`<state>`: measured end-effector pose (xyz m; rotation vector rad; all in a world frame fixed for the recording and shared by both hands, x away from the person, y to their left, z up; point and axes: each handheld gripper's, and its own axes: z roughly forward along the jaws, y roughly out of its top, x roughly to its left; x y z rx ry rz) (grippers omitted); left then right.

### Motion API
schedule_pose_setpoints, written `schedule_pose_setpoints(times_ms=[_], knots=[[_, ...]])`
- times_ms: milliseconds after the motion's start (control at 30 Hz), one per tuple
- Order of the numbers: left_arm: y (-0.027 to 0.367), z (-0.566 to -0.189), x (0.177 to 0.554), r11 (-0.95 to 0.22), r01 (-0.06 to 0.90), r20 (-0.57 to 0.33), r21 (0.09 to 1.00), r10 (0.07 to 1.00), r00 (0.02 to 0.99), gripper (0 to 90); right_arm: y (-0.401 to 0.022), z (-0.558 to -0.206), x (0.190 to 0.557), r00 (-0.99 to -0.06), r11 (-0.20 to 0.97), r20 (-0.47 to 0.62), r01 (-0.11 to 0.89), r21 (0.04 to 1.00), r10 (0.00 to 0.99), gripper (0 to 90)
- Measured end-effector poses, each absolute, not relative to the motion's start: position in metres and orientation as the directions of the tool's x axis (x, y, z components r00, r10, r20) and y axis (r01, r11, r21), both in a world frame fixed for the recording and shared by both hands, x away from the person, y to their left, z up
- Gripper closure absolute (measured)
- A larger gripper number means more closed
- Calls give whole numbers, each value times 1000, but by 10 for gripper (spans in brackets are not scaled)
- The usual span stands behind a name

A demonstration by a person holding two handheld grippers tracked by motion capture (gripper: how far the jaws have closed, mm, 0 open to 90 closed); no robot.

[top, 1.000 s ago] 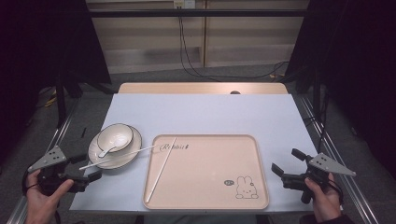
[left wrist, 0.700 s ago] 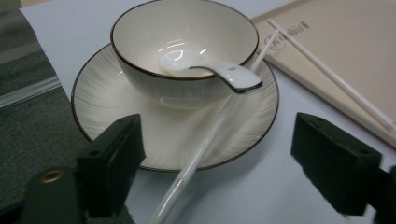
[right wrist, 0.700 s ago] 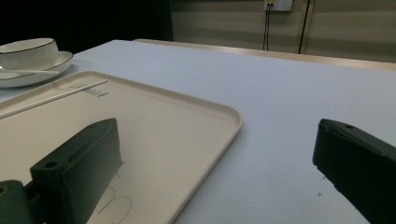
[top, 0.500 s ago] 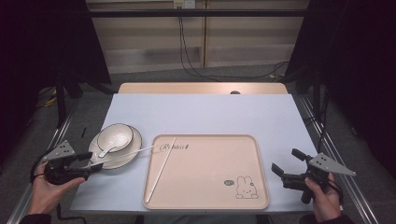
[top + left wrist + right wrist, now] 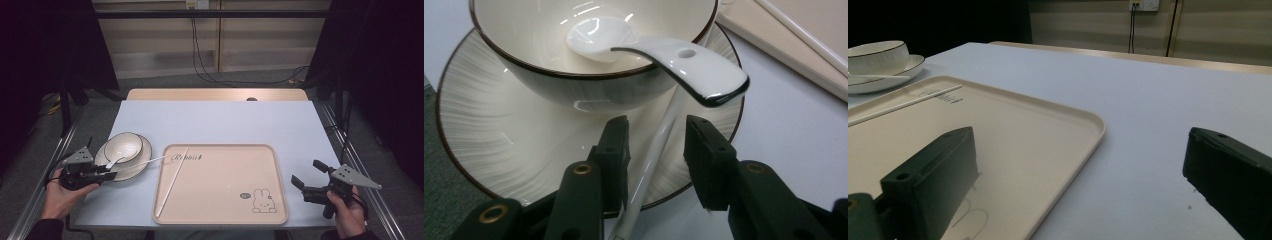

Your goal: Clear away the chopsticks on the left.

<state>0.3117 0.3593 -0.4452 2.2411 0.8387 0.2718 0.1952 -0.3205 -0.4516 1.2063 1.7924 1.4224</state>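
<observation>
Left gripper view: my left gripper (image 5: pixel 656 150), jaws just closing, straddles the chopstick (image 5: pixel 659 145) lying on the plate (image 5: pixel 484 130), not yet pinched. Right gripper (image 5: pixel 311 181) waits spread.

My high camera sits above the near edge of the counter (image 5: pixel 220 120), looking forward and down over all of it. My left claw (image 5: pixel 654 145) camera rides low and very close, facing the bowl (image 5: pixel 589 50) on its plate (image 5: pixel 489 135). My right claw (image 5: pixel 1078 175) camera skims level across the tray (image 5: pixel 1013 145). Both claw views share the tray's edge and the bowl.
</observation>
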Motion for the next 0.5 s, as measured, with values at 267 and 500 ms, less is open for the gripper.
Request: schedule_pose_setpoints(times_ms=[267, 500], knots=[[348, -449, 316, -565, 497, -63, 659, 617, 785, 721, -321, -452, 195, -444, 35, 112, 311, 950, 889, 6], [341, -447, 319, -601, 483, -79, 637, 572, 816, 825, -321, -452, 195, -440, 24, 122, 313, 949, 890, 6]])
